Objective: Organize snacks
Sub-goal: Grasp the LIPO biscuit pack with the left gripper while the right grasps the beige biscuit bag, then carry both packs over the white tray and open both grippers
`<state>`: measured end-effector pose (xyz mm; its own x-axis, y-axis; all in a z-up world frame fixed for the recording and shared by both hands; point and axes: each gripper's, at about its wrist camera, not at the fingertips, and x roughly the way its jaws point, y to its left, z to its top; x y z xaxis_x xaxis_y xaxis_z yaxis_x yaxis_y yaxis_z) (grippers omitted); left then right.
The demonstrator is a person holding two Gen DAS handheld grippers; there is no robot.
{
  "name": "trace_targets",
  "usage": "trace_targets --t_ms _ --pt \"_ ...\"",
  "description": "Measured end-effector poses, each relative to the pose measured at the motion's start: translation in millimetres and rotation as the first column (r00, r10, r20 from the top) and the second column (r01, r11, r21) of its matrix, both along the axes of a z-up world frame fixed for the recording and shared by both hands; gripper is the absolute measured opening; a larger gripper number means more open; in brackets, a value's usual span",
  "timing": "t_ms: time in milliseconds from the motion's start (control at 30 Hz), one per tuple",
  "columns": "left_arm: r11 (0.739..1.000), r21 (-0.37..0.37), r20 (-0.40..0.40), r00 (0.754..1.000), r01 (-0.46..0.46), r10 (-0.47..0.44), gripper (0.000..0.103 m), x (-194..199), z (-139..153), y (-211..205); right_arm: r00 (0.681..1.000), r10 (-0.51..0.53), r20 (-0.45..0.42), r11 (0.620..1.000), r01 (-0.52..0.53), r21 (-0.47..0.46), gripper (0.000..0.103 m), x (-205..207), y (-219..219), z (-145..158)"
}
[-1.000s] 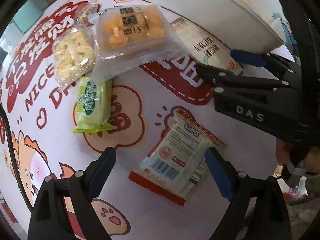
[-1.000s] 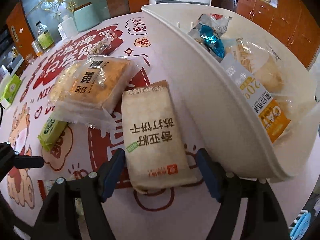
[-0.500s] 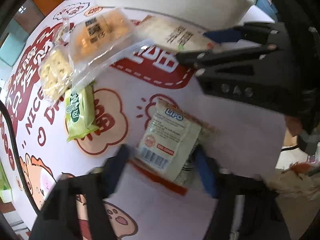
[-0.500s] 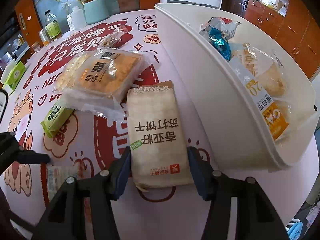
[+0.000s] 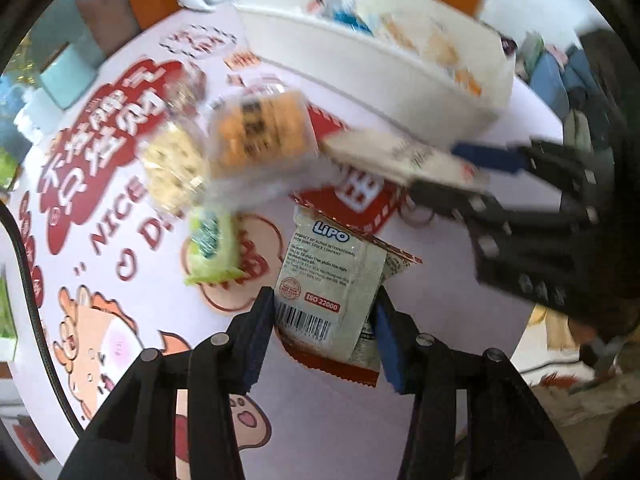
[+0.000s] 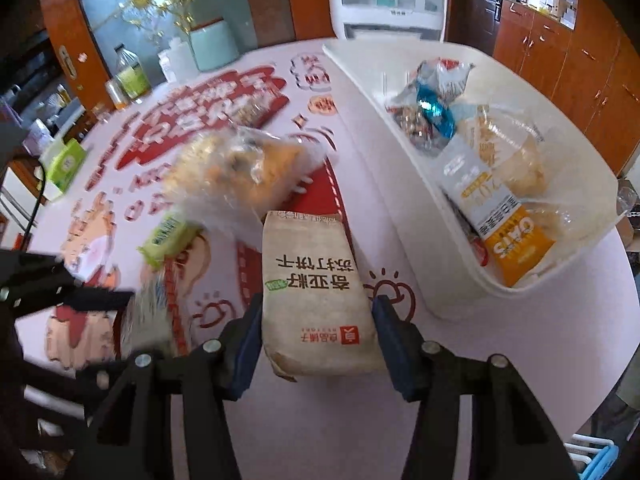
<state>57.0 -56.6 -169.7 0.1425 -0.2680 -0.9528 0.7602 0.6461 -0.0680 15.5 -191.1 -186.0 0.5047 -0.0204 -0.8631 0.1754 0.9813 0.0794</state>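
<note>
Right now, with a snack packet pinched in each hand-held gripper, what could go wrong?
1. The left hand-held gripper pinches the Lipo packet only near its lower end, so it could swing or slip out.
2. The white bin is already crowded, so the beige cracker packet in the right hand-held gripper might perch on top and slide off.

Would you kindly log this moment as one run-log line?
left gripper: shut on Lipo packet | right gripper: shut on beige cracker pack | white bin: holds snacks

Bright daylight, motion blur, fisheye warping
</note>
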Motion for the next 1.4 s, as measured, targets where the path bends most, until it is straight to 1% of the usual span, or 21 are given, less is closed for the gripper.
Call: trace_targets --t_ms 100,267,333,500,667,800,967,1100,1233,1400 --pt "0.999 -0.021 0.028 0.999 -0.038 0.039 0.046 11.9 17.0 2.5 0.999 0.014 0.043 1.000 -0.014 0.003 0.052 -7.8 3.2 19.1" --pt "0.994 -0.067 0.065 0.994 -0.083 0.087 0.046 11.9 44.8 -6.0 0.994 0.033 0.103 0.999 -0.034 0.007 0.052 -18.0 3.1 46.5" --pt "0.992 -0.087 0.086 0.991 -0.094 0.102 0.046 8.8 60.0 -8.7 0.990 0.033 0.134 0.999 -0.033 0.000 0.052 -23.4 0.6 59.0" --pt "0.981 -0.149 0.133 0.980 -0.126 0.146 0.046 17.4 94.6 -19.1 0.976 0.012 0.218 1.000 -0.008 -0.018 0.052 -34.8 -12.4 92.3" --pt "0.963 -0.233 0.172 0.969 -0.134 0.176 0.046 26.0 132.3 -48.7 0.953 -0.023 0.304 0.998 0.040 -0.049 0.052 -39.5 -33.6 122.9" --pt "0.958 -0.257 0.212 0.959 -0.130 0.187 0.046 33.4 153.1 -82.4 0.930 -0.059 0.362 0.992 0.094 -0.080 0.052 -35.6 -60.0 144.5" --pt "0.956 -0.268 0.232 0.955 -0.119 0.184 0.046 47.2 171.0 -122.8 0.910 -0.090 0.406 0.985 0.140 -0.096 0.052 -20.6 -96.9 166.8" --pt "0.951 -0.283 0.244 0.950 -0.124 0.196 0.046 61.7 181.8 -151.8 0.898 -0.118 0.424 0.982 0.169 -0.085 0.053 -2.4 -131.8 180.1" --pt "0.946 -0.290 0.241 0.946 -0.141 0.215 0.046 77.4 183.1 -173.0 0.892 -0.138 0.430 0.977 0.193 -0.089 0.053 13.0 -158.5 185.6" --pt "0.948 -0.271 0.248 0.940 -0.164 0.234 0.046 93.7 174.9 -197.1 0.896 -0.147 0.418 0.977 0.198 -0.082 0.053 33.5 -179.9 180.2"
